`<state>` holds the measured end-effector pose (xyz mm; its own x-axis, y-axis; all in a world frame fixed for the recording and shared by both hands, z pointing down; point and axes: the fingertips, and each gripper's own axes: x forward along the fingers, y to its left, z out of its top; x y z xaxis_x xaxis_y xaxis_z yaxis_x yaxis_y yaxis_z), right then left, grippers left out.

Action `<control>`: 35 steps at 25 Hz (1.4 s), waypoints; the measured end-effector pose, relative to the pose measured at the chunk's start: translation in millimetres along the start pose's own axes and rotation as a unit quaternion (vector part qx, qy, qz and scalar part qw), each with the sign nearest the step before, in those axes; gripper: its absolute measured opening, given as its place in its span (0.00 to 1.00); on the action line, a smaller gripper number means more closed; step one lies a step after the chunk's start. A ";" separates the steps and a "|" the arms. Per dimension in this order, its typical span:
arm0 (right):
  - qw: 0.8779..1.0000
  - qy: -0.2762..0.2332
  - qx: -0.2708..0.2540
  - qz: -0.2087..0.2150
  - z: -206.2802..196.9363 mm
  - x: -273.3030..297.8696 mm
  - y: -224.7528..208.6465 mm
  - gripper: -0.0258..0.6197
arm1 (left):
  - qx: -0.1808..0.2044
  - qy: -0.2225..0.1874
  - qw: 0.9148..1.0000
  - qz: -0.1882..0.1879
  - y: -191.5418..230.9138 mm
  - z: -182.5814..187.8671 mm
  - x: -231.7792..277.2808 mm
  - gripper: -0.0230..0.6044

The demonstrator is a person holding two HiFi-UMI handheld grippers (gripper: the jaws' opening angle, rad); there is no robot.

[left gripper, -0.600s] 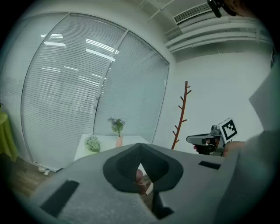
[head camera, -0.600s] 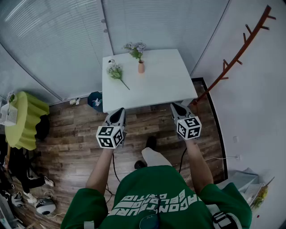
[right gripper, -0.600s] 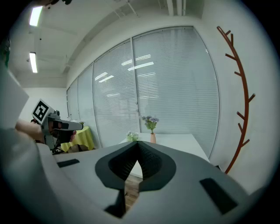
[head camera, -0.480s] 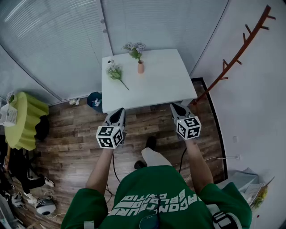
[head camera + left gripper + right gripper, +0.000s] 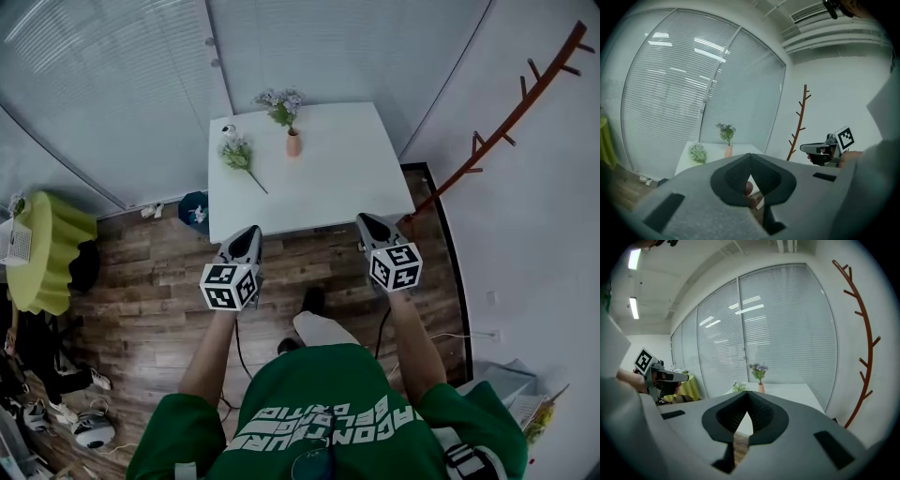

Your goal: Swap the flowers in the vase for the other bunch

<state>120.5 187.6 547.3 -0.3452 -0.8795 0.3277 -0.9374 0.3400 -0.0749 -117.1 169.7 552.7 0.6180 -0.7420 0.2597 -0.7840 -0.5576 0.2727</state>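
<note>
A small orange vase (image 5: 293,143) with purple flowers (image 5: 281,101) stands near the far side of the white table (image 5: 347,173). The other bunch (image 5: 238,154), pale flowers on a green stem, lies on the table left of the vase. My left gripper (image 5: 249,232) and right gripper (image 5: 366,221) are held side by side short of the table's near edge, both shut and empty. In the left gripper view the vase (image 5: 728,151) and lying bunch (image 5: 698,153) show far beyond the shut left gripper (image 5: 750,155). The right gripper view shows the vase (image 5: 761,388) beyond the right gripper (image 5: 748,393).
A red-brown branch-shaped coat rack (image 5: 516,103) stands by the right wall. A round table with a green cloth (image 5: 42,248) is at the left. A blue object (image 5: 197,208) sits on the wooden floor by the table's left corner. Blinds cover the windows behind the table.
The head view has shifted slightly, so the table sits a touch further left. Both grippers stay shut in the same place.
</note>
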 end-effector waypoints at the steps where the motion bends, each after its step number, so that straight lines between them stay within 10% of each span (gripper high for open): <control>1: 1.000 0.000 -0.001 0.001 1.7 6.3 -4.7 0.06 | 0.000 0.001 1.000 0.000 1.8 1.7 7.2 0.04; 35: 0.998 -0.018 0.004 0.055 47.3 101.6 -87.0 0.06 | 0.040 0.016 0.999 0.008 -5.9 54.7 142.1 0.04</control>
<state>164.8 52.9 542.5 -0.4468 -0.8488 0.2826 -0.8943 0.4324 -0.1150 -27.7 47.2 537.4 0.6063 -0.7393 0.2930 -0.7948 -0.5752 0.1936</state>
